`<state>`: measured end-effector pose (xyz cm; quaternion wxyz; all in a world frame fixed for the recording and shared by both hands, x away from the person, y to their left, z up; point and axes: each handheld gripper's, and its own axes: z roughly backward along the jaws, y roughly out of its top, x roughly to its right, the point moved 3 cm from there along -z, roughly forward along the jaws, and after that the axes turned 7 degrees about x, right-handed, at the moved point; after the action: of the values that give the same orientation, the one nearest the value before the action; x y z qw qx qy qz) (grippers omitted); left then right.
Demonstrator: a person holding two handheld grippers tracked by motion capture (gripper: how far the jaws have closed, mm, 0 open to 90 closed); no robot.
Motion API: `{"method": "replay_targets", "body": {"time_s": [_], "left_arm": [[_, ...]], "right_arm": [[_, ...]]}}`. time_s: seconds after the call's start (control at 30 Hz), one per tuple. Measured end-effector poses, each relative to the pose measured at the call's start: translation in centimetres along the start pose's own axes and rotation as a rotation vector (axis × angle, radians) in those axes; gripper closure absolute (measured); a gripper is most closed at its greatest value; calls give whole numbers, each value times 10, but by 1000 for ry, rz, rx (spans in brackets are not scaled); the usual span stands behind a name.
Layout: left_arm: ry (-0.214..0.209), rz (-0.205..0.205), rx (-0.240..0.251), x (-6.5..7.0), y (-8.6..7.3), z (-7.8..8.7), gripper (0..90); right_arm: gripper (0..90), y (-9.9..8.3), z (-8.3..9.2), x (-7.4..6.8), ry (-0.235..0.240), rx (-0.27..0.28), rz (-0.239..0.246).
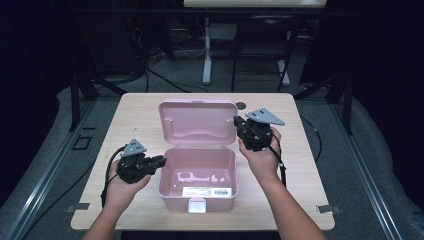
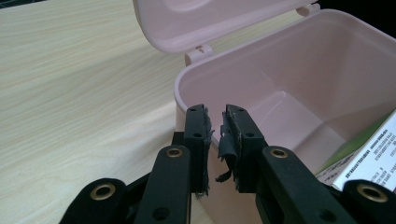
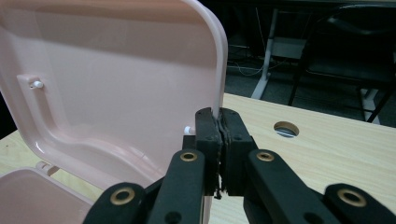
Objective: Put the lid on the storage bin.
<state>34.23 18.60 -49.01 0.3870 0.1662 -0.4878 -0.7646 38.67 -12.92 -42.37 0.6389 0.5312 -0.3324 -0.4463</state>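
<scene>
Right hand-held gripper (image 3: 220, 122) clamped on right edge of raised pink plastic lid (image 3: 112, 84). Left hand-held gripper (image 2: 215, 122) narrow gap, nothing between, beside left wall of open pink plastic box (image 1: 172, 192), mid light wooden tabletop (image 1: 135, 107).

a dark lab: black curtains (image 1: 30, 75), floor cables (image 1: 170, 80), one wooden table (image 1: 135, 107).

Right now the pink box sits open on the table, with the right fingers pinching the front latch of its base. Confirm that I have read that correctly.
Not quite. The pink box does sit open on the table, but the right gripper has its fingers shut on the side edge of the raised lid, not on the front latch. The right gripper view shows this.
</scene>
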Motion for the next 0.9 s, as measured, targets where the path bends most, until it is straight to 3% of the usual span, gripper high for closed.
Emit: {"method": "replay_targets", "body": {"time_s": [0.37,0.9], "left_arm": [[11,19,56,-10,15,1,734],[-11,26,146,-27,69,9,662]], "right_arm": [[874,-1,0,1,8,9,-14],[873,0,0,1,7,-2,-6]]}}
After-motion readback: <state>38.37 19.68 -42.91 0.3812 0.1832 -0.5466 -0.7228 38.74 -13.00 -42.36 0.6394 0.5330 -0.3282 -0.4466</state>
